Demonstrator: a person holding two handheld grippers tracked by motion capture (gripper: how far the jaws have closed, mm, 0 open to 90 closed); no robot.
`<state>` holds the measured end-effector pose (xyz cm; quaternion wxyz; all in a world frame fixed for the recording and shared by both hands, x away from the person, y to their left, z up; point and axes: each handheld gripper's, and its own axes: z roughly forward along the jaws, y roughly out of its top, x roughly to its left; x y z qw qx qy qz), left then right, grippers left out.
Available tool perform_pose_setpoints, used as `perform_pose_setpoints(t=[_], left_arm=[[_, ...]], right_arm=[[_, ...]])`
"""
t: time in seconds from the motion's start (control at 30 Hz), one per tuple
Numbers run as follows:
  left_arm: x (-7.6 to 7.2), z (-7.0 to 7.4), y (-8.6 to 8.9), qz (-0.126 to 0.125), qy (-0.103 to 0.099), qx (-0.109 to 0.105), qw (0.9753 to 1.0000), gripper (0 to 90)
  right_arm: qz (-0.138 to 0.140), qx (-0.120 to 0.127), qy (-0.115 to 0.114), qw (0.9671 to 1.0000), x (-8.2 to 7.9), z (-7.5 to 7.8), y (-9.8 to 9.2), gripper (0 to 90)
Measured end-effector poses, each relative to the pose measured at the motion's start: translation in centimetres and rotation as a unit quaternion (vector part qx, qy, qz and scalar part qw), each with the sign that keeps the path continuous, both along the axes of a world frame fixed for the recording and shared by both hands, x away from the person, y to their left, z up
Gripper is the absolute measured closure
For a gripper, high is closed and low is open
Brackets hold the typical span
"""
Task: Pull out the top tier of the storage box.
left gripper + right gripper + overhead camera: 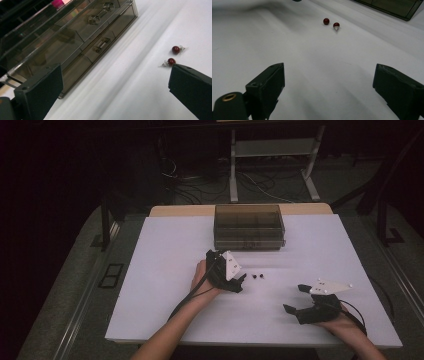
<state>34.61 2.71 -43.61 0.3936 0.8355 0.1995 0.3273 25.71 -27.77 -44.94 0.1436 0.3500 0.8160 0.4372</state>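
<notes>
Two red earrings (pixel 258 276) lying mid-surface (pixel 165 270), toward the near edge from the smoked drawer box (pixel 249 226). Left tool (pixel 241 282) spread apart just beside them. Right tool (pixel 296 298) apart, near the front right corner.

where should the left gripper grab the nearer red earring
Judging by its pose, grip the red ball of the nearer red earring, not the thin silver post sticking out sideways. Bring the open left gripper down from above, jaws either side of the ball.

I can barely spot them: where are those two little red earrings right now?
In the high view the red earrings lie on the white table, just right of the left claw and in front of the smoky drawer box.
</notes>
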Motion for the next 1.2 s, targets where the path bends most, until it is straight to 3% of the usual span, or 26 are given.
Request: perform_pose_setpoints(t=[0.2,0.27,0.33,0.43,0.47,0.67,0.73,0.83,0.93,1.07,1.2], left_arm=[[0.3,0.2,0.4,-0.004,0.033,-0.03,0.999,0.0],[0.5,0.2,0.5,-0.002,0.051,-0.054,0.9972,0.0],[0.7,0.4,0.8,-0.008,0.064,-0.054,0.9965,0.0],[1.0,0.3,0.8,-0.003,0.089,-0.096,0.9914,0.0],[1.1,0.4,1.1,-0.004,0.097,-0.094,0.9908,0.0],[1.4,0.6,1.4,0.0,0.13,-0.14,0.9816,0.0],[1.4,0.8,1.7,-0.02,0.142,-0.155,0.9775,11.9],[1.5,1.0,1.8,-0.019,0.136,-0.156,0.9782,16.5],[1.6,1.0,2.0,-0.019,0.137,-0.157,0.9778,25.6],[1.7,0.9,2.0,-0.015,0.132,-0.153,0.9792,38.6],[2.3,0.9,1.8,-0.013,0.167,-0.154,0.9738,45.1]], right_arm=[[-0.001,-0.001,0.001,1.0,0.0,0.0,0.0,10.0],[0.0,-0.001,0.001,1.0,0.0,0.0,0.1,9.9],[-0.001,-0.001,0.001,1.0,0.0,0.0,0.0,10.0],[0.0,0.0,-0.001,1.0,0.0,0.0,0.0,10.0],[-0.001,0.0,-0.001,1.0,0.0,0.0,0.0,9.9],[0.0,-0.001,0.0,1.0,0.0,0.0,0.0,9.9],[0.0,0.0,0.0,1.0,0.0,0.0,0.0,9.9],[0.0,0.0,-0.001,1.0,0.0,0.0,0.0,9.9],[0.0,-0.002,0.002,1.0,0.0,0.0,0.0,10.0],[0.001,-0.001,0.001,1.0,0.0,0.0,0.1,10.0],[0.001,-0.004,0.0,1.0,0.0,-0.1,0.1,10.0]])
